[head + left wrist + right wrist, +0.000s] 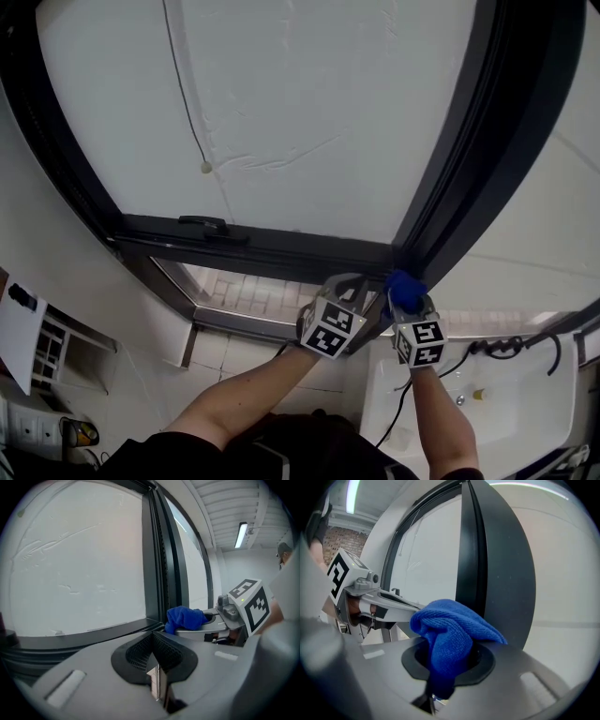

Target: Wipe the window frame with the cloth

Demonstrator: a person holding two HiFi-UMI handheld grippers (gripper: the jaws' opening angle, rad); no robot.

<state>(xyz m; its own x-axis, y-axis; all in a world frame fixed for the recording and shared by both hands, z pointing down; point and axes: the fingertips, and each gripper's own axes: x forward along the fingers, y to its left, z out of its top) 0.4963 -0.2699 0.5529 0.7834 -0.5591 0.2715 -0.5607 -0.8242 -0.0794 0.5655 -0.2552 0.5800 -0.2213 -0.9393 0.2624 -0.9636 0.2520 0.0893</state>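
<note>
At the lower right corner of the window frame (469, 169), we hold the blue microfibre cloth (450, 625) pinched in our right hand-held gripper (440, 681), seemingly touching the dark upright (506, 573). From that corner the bottom rail (234, 246) runs away leftward. Our left hand-held gripper (153, 644), pressed together on nothing, sits just left of the corner, farther from the upright.

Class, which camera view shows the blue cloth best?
Right gripper view: the blue cloth fills the centre, pinched in the jaws of the right gripper. Left gripper view shows it small beside the window frame; head view, only a blue patch.
</note>
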